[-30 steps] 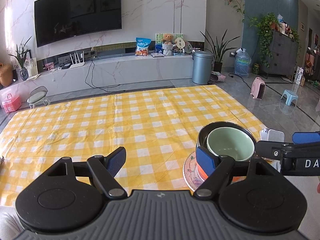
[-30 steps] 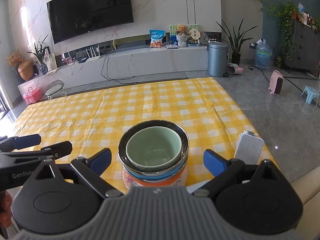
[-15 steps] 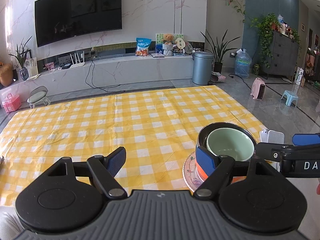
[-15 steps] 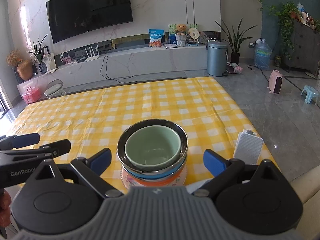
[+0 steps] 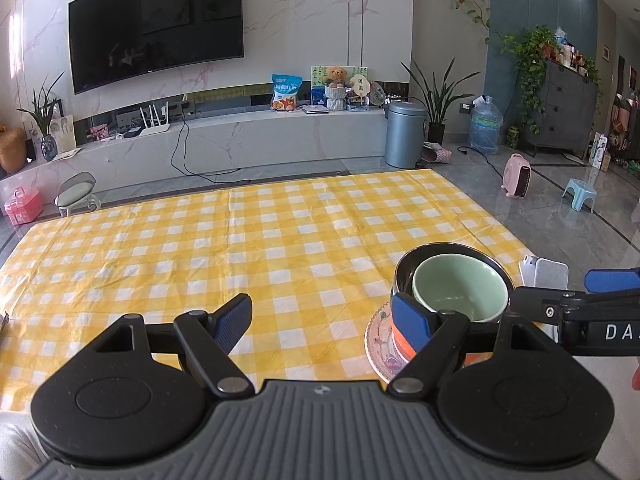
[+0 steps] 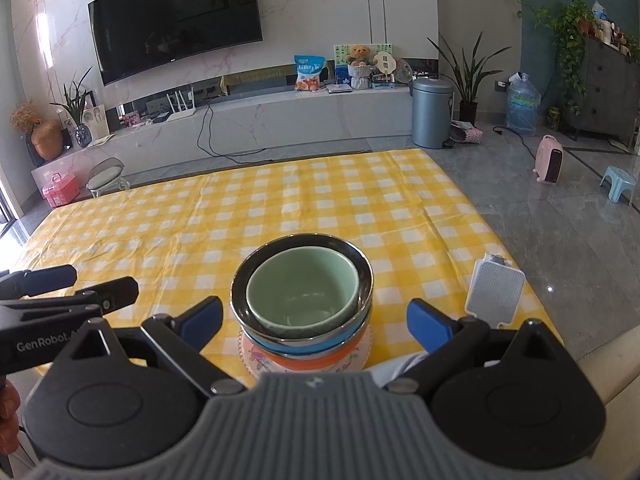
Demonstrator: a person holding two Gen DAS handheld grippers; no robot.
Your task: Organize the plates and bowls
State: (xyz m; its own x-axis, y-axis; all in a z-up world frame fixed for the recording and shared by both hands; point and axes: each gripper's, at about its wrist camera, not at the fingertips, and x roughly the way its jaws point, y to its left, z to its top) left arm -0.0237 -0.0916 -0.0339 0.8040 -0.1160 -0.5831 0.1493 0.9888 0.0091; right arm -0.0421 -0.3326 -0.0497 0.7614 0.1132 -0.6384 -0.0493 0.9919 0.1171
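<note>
the right gripper (image 6: 316,322) has its blue-padded fingers (image 6: 202,316) spread wide, one on each side of the stack and touching nothing. between them at 12 o'clock sits the green bowl (image 6: 302,294), nested inside a dark, silver-rimmed bowl (image 6: 362,276). under that come a blue bowl (image 6: 312,344) and an orange bowl (image 6: 308,360), and the whole pile rests on a floral plate (image 6: 250,356) at the near edge of the tabletop (image 6: 280,208), which is covered in a yellow checked cloth. a white mesh-faced device (image 6: 496,294) lies just beside the stack at 2 o'clock, near the tabletop's right edge.

the left gripper (image 5: 322,322) also has its fingers (image 5: 234,322) spread apart and holds nothing. in its view the stack sits at 2 o'clock, with the gripper's right finger in front of the lower bowls; whether it touches them cannot be told. the rest of the checked cloth stretches out bare from 9 to 12 o'clock.

beyond the tabletop a grey bin (image 6: 432,114) stands on the floor at 1 o'clock, below a wall-mounted television (image 6: 176,16).
</note>
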